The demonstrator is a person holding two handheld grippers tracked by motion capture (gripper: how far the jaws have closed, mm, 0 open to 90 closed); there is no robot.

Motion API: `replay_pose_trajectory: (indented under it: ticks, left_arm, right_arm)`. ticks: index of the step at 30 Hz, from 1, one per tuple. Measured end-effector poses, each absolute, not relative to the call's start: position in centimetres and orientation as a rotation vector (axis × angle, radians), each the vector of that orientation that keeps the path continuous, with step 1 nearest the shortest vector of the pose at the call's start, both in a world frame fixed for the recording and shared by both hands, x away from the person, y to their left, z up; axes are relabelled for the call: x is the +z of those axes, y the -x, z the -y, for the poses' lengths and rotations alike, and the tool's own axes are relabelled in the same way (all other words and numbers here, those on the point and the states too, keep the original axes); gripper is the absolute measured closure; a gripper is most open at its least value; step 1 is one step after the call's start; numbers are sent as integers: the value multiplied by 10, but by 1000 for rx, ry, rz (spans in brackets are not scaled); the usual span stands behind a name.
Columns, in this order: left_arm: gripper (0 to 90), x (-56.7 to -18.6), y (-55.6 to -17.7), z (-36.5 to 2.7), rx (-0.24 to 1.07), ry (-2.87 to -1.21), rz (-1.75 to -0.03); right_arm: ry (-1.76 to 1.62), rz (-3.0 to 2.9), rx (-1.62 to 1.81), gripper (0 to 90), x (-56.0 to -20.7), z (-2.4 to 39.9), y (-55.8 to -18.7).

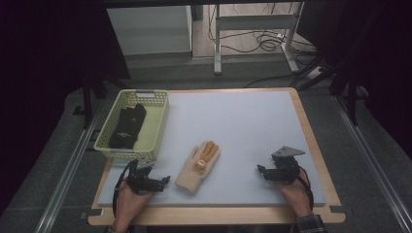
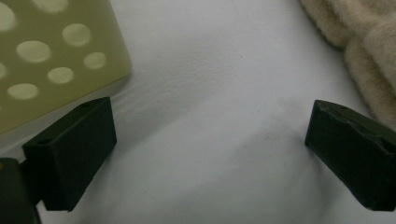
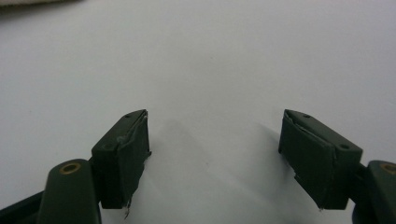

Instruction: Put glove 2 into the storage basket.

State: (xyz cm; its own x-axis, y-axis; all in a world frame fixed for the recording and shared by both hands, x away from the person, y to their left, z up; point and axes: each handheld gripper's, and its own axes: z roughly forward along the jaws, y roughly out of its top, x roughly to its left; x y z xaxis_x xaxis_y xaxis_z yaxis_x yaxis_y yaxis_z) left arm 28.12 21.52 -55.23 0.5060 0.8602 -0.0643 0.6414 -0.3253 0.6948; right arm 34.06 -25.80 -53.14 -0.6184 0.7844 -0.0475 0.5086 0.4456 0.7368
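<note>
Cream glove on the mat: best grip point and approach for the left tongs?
Probably the cuff end of the cream glove. It lies flat on the mat, cuff toward the person, orange fingertips pointing away. The left tongs sit open just left of the cuff, so come in low from that side and pinch the fluffy edge, which likely offers the thickest fold.

A lab: dark curtains (image 1: 43, 63), floor cables (image 1: 262, 41), padded test table (image 1: 243, 126).

The dark item (image 1: 127, 126) in the basket (image 1: 158, 127) is too small and dark to identify. In the left gripper view, the basket's perforated wall (image 2: 51, 56) is blurred and cut off at the left and top edges; the cream glove (image 2: 359, 51) is cropped at the right edge.
</note>
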Motion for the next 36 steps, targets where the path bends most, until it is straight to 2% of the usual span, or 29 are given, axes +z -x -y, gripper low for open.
replay_pose_trajectory:
  ticks: [3, 8, 15, 22, 36]
  left_arm:
    - [60, -546, -280, -212, 366, -2063, -1219]
    - [60, -529, -275, -201, 356, -2053, -1175]
    - [38, -513, -283, -180, 249, -2055, -1111]
    - [0, -501, -296, -147, 231, -2107, -1072]
    - [0, -523, -317, -91, 269, -2287, -1098]
  right_arm:
    - [-1094, -2316, 988, 237, -532, 258, -340]
    - [-1094, -2311, 981, 227, -532, 258, -340]
    - [-1094, -2309, 979, 223, -532, 257, -340]
    - [-1095, -2308, 978, 220, -532, 257, -340]
    - [-1094, -2308, 978, 219, -532, 257, -340]
